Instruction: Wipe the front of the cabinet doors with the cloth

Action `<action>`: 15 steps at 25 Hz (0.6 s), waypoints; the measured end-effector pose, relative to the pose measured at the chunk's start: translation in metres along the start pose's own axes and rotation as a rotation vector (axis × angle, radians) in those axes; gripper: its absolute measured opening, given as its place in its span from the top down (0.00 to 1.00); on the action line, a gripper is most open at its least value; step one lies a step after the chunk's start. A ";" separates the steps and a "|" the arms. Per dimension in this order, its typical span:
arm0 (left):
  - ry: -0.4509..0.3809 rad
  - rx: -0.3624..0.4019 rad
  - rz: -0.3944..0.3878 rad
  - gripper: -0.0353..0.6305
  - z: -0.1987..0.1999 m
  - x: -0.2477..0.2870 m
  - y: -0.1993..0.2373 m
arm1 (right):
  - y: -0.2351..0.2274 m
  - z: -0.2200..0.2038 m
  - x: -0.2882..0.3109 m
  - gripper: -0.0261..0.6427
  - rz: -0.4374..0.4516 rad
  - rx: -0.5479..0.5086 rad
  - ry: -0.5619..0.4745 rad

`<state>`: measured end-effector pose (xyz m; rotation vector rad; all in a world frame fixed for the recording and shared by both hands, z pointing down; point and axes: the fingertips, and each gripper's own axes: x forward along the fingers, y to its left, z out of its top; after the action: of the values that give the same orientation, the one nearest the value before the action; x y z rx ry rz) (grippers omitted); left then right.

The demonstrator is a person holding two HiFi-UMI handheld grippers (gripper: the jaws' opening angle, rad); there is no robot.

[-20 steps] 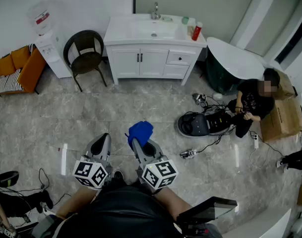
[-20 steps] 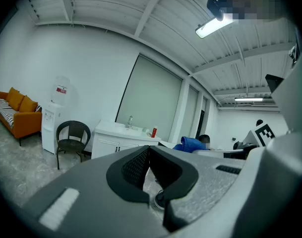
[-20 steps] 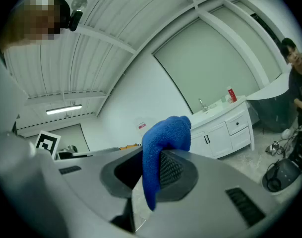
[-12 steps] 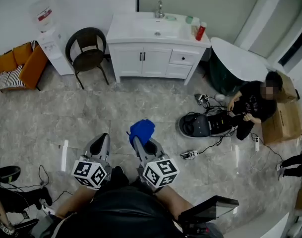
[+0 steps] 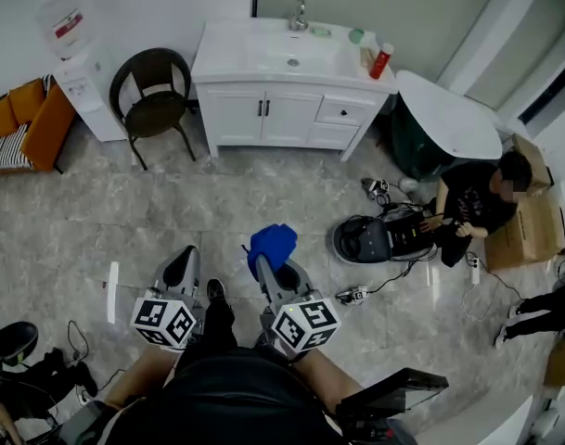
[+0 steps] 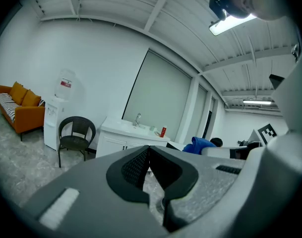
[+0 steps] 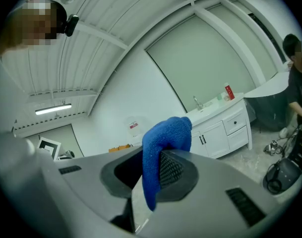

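Observation:
A white vanity cabinet (image 5: 287, 119) with two doors, black handles and a sink stands against the far wall; it also shows as the cabinet (image 7: 217, 130) in the right gripper view and the cabinet (image 6: 116, 143) in the left gripper view. My right gripper (image 5: 261, 265) is shut on a blue cloth (image 5: 271, 243), which bunches up over its jaws as the cloth (image 7: 165, 143). My left gripper (image 5: 183, 270) is shut and holds nothing. Both are held low over the floor, well short of the cabinet.
A dark wicker chair (image 5: 155, 100) and a water dispenser (image 5: 78, 68) stand left of the cabinet. An orange sofa (image 5: 27, 123) is at far left. A person (image 5: 477, 197) sits on the floor at right beside a round device (image 5: 364, 237) and cables. A green tub (image 5: 430, 128) is at right.
The view has shifted a little: the cabinet sits slightly nearer and lower in the head view. Both grippers keep their pose, and the cloth stays held.

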<state>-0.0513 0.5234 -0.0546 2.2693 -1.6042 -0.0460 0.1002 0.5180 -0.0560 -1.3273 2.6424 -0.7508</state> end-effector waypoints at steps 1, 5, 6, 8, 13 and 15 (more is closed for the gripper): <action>0.001 -0.005 -0.007 0.94 0.005 0.010 0.010 | -0.003 0.003 0.014 0.88 -0.011 0.001 0.000; 0.005 -0.015 -0.036 0.94 0.025 0.053 0.053 | -0.010 0.014 0.078 0.88 -0.040 0.015 0.000; 0.011 -0.016 -0.043 0.94 0.029 0.064 0.064 | -0.012 0.015 0.094 0.88 -0.045 0.020 0.003; 0.026 -0.017 -0.059 0.94 0.035 0.082 0.084 | -0.014 0.017 0.124 0.88 -0.057 0.024 0.011; 0.057 -0.008 -0.085 0.94 0.052 0.123 0.130 | -0.020 0.028 0.193 0.88 -0.086 0.007 0.024; 0.067 0.003 -0.091 0.94 0.057 0.137 0.144 | -0.023 0.033 0.217 0.88 -0.091 -0.011 0.023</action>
<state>-0.1463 0.3405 -0.0395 2.3199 -1.4678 0.0093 -0.0073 0.3258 -0.0453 -1.4585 2.6227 -0.7684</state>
